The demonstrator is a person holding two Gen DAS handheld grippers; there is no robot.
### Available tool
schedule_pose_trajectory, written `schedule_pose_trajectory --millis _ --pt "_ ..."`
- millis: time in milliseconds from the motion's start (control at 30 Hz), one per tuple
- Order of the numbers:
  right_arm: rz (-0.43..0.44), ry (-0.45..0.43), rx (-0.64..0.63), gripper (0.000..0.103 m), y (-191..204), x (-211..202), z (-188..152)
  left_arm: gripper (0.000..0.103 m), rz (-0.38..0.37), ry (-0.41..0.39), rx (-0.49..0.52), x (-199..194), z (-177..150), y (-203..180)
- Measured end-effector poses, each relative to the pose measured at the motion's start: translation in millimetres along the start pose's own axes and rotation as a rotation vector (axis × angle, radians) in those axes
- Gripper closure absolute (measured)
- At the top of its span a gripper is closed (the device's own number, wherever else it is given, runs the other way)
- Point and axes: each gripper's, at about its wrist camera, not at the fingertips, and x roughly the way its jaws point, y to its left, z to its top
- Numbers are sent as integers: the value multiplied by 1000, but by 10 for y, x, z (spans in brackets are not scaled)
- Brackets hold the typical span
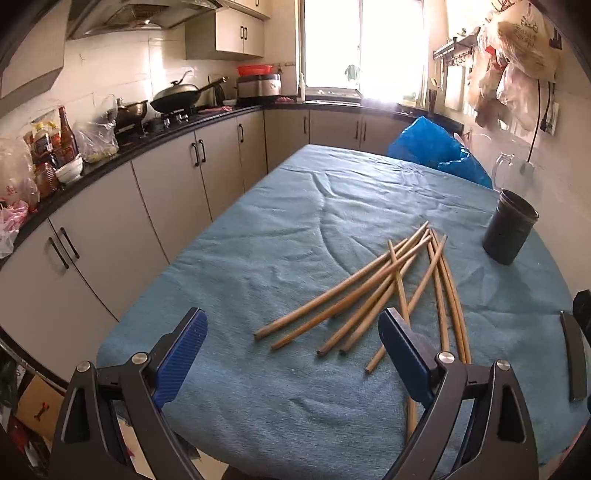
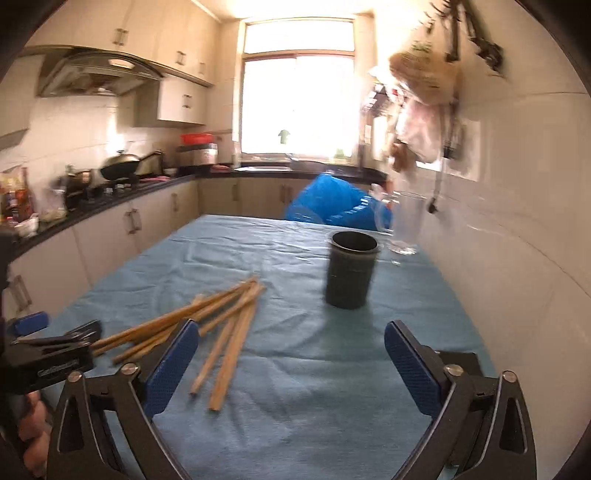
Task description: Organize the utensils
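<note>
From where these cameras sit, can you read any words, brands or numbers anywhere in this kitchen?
None can be read for sure.
Hanging bag: printed lettering, too blurred.
Sauce bottles: labels too small.
Left gripper's body: embossed brand, too blurred to spell.
Black cup: no text.

Each camera sat low behind its own claw, facing forward over the desk (image 1: 258, 229) toward the window. Both views shared the chopsticks (image 1: 373, 291) and dark cup (image 2: 351, 271) ahead.
</note>
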Motion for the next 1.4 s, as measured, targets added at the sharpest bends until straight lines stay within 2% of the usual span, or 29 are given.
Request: schedule_pose_trajectory --millis 267,500,867,1000,1400 --pt "1 -15 -33 8 154 -53 30 10 20 -3 5 -4 7 -29" --pt "2 -14 -16 8 109 -33 12 10 21 -24 28 -24 -4 -91" --pt "6 -63 -19 9 101 -145 -17 10 7 -83 42 -167 -26 -140" --pt "14 -59 -7 14 74 -170 -19 10 8 -91 44 -207 -38 -140" --pt "18 -61 1 14 59 -233 -7 10 7 -113 47 -293 -48 -126"
